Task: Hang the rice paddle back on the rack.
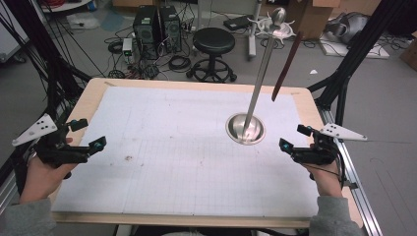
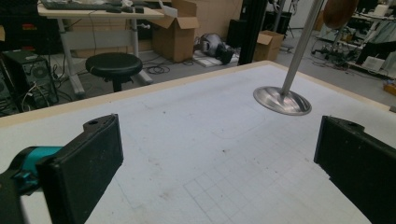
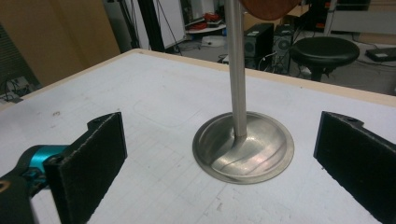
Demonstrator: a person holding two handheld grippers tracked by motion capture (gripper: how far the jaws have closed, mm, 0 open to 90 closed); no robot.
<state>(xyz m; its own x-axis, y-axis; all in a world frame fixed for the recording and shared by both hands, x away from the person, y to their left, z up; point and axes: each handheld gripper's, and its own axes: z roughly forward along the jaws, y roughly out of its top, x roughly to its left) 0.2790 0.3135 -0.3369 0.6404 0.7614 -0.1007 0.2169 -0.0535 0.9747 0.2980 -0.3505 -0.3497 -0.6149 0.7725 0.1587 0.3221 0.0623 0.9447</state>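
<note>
Jaws on both grippers are wide apart w/ nothing between them. Left gripper (image 1: 84,133) sits at the left edge of the table (image 1: 93,96), right gripper (image 1: 294,138) at the right edge (each held in a hand). A shiny metal stand (image 1: 245,129) rests on the white mat (image 1: 172,147), near the right gripper and far from the left one. Its pole goes straight up, and a brown strap (image 1: 287,61) hangs from the top.

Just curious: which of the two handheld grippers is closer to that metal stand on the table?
The right gripper is; the stand's round base lies just beside its open jaws, while the left gripper is across the white mat.
</note>
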